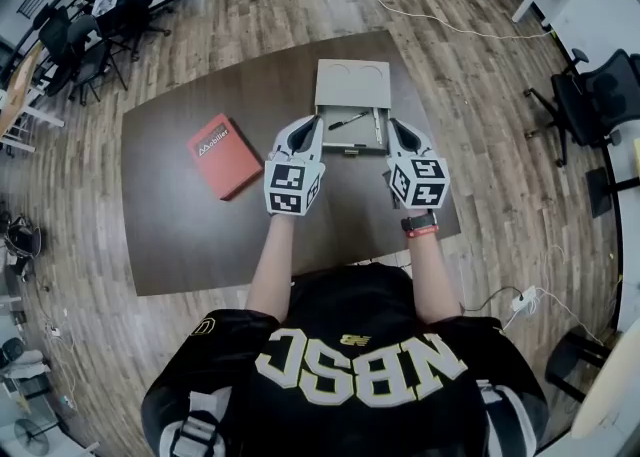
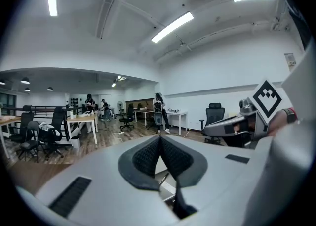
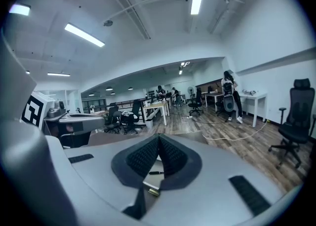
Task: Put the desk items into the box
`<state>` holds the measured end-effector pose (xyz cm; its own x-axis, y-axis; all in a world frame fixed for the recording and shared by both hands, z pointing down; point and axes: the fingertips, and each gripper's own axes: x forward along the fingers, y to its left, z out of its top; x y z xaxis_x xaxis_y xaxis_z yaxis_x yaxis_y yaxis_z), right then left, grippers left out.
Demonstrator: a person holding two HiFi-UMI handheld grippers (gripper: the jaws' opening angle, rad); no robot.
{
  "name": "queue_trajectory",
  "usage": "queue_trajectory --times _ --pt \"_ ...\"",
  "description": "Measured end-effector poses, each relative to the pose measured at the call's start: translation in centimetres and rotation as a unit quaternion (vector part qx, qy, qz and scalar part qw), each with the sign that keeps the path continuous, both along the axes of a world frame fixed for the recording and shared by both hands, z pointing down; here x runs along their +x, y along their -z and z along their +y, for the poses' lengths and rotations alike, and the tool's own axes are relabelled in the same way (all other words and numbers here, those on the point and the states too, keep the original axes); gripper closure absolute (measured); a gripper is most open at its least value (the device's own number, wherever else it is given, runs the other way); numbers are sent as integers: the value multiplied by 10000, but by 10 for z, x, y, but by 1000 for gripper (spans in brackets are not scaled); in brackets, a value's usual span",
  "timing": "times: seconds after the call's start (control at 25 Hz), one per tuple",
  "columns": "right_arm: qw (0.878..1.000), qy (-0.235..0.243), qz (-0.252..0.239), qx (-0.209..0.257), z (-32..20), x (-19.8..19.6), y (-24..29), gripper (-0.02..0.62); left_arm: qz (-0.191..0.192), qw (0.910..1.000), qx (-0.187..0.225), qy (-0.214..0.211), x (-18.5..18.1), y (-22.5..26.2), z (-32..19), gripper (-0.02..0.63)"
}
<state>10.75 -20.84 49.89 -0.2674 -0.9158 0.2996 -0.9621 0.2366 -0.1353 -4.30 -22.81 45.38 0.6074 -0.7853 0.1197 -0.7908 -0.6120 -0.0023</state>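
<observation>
Office worktop (image 1: 180, 245): a pen (image 1: 348, 121) is seen in the open box (image 1: 352, 85); a red case (image 1: 224, 155) is left outside. Left gripper (image 1: 317, 121) and right gripper (image 1: 392, 125) are held with jaws closed together, empty.

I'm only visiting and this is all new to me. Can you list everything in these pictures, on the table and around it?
table: one, dark brown, on a wooden floor.
box: one, grey-beige, lid open, far side of the table.
pen: one, black, inside the box.
slim pale item: one, inside the box, right of the pen; too small to identify.
flat red item: one, white print, on the table left of the box.
office chairs: several, black, at the room's edges.
cable: one, white, on the floor beyond the table.
wristband: one, red, right wrist.
left gripper: white-grey, shut, empty, at the box's near left corner.
right gripper: white-grey, shut, empty, at its near right corner.
</observation>
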Motion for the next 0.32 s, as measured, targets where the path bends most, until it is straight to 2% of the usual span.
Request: queue_trajectory --times 0.32 --pt "9983 506 246 -178 -2 -20 -2 588 -122 9998 -163 -90 5 -11 -5 591"
